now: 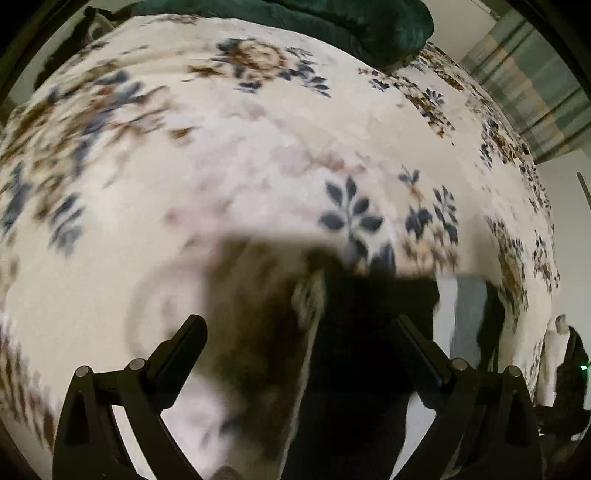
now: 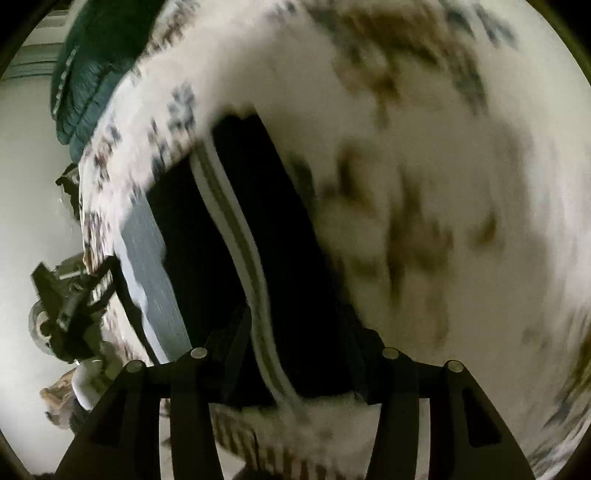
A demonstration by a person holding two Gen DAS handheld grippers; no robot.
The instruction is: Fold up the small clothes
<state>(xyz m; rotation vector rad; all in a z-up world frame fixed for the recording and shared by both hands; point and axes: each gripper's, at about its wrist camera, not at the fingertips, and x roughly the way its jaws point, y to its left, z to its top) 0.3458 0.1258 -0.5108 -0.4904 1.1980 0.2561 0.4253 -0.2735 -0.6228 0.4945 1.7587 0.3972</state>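
Observation:
A black garment (image 1: pixel 362 354) lies on the floral blanket (image 1: pixel 258 166), blurred by motion. In the right wrist view the black garment (image 2: pixel 288 258) shows a white side stripe (image 2: pixel 236 229). A grey folded piece (image 2: pixel 151 266) lies beside it and also shows in the left wrist view (image 1: pixel 469 314). My left gripper (image 1: pixel 299 339) is open just above the garment's left edge, its right finger (image 1: pixel 417 350) over the black cloth. My right gripper (image 2: pixel 295 347) is open with both dark fingers spread over the garment's near end; no cloth shows pinched between them.
A dark green quilted cover (image 1: pixel 369 26) lies at the far end of the bed, also in the right wrist view (image 2: pixel 85 70). The bed edge drops off at the right (image 1: pixel 546 258). Dark equipment (image 2: pixel 66 314) stands on the pale floor beside the bed.

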